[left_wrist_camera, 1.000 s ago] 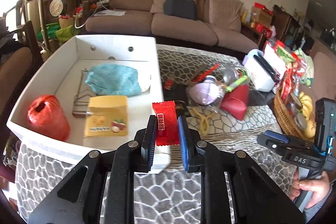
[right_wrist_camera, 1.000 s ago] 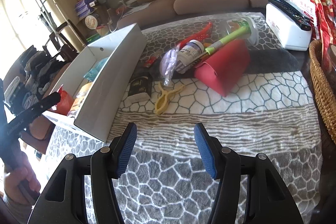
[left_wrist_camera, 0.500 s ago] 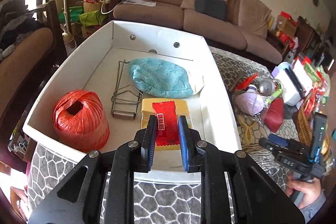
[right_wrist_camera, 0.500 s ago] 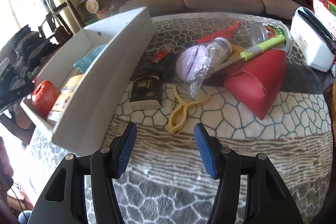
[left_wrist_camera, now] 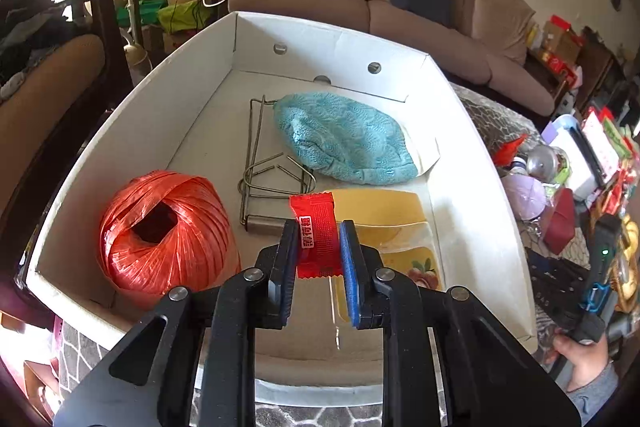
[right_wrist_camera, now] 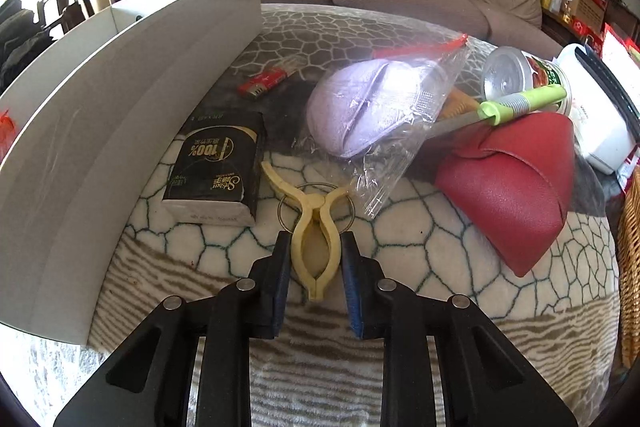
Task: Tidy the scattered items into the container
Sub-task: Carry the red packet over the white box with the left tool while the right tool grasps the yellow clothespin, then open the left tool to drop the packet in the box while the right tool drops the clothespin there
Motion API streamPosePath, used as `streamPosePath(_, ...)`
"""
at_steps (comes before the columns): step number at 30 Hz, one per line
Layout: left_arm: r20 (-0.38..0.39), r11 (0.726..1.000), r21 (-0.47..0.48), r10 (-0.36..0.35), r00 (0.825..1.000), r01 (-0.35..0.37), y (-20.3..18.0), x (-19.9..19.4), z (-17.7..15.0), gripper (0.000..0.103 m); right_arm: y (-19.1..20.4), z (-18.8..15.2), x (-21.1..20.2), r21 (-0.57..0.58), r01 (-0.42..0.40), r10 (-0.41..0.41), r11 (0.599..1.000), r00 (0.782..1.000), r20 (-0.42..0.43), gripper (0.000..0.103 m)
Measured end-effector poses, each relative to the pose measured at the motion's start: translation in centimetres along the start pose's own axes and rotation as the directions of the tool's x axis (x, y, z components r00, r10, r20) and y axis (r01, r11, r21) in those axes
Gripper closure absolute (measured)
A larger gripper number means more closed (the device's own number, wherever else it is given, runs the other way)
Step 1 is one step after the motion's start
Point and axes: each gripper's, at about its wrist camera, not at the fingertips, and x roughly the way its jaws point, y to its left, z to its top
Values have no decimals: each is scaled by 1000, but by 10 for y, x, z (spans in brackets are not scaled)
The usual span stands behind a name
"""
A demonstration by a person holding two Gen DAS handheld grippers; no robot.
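White box holds four things — one red twine ball, one teal cloth, one yellow packet, one wire rack. Over it, left gripper pinches one red sachet; beside it, right gripper brackets one yellow clip — contact unclear.

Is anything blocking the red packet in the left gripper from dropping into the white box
Nothing visible blocks it. The left gripper holds the red packet over the open white box; straight beneath lies the yellow packet, so it would likely land on that.
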Motion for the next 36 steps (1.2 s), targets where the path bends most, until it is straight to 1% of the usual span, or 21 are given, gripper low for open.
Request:
streamPosePath(4,-41,1000,-24,-2,999,1,9,11,-1,83,-6,2,-21,58,-74,73,996,997,16,79)
streamPosePath(7,-43,999,-35,7,999,-9,12,12,-1,83,-1,4,-41,69,-129,127,989,991,39,79)
streamPosePath(8,-39,999,-46,3,999,-5,13,10,-1,79,3,4,-50,63,-137,135,988,990,47,79)
streamPosePath(9,-33,998,-63,-2,999,0,16,6,0,68,5,4,-57,57,-149,145,987,988,58,79)
streamPosePath(10,-20,997,-82,-8,1000,6,18,0,0,60,10,5,-63,52,-159,156,986,985,68,79)
streamPosePath(11,-4,995,-100,-15,1000,15,21,-6,1,46,12,5,-69,47,-167,164,985,984,76,79)
streamPosePath(12,14,993,-115,-19,1000,20,23,-14,2,42,14,6,-74,42,-175,171,984,982,85,79)
streamPosePath(15,58,990,-139,-20,998,28,24,-36,1,42,18,10,-89,37,-204,198,978,973,117,79)
streamPosePath(19,98,988,-145,-44,994,58,10,-54,-9,41,26,18,-108,26,-257,250,966,954,165,79)
streamPosePath(22,114,978,-181,-79,990,99,-2,-53,-19,38,36,24,-119,8,-299,292,954,937,193,79)
streamPosePath(25,107,975,-197,-79,991,99,-13,-45,-26,38,49,32,-120,-4,-324,318,946,926,204,79)
streamPosePath(29,119,964,-250,-65,991,93,-11,-36,-28,38,71,50,-109,-27,-342,341,939,920,194,79)
streamPosePath(30,116,964,-251,-57,992,85,-11,-33,-28,38,78,57,-105,-31,-349,349,936,918,189,79)
streamPosePath(31,106,967,-243,-52,993,77,-12,-30,-26,38,84,65,-100,-38,-356,357,934,917,181,79)
streamPosePath(32,102,969,-230,-64,993,86,-15,-30,-23,38,92,74,-94,-47,-358,361,932,917,171,79)
streamPosePath(34,118,970,-205,-106,987,129,-17,-34,-15,38,106,90,-82,-78,-344,352,936,923,155,79)
streamPosePath(36,126,978,-182,-79,989,101,-16,-37,-9,37,119,105,-67,-100,-332,343,938,930,130,79)
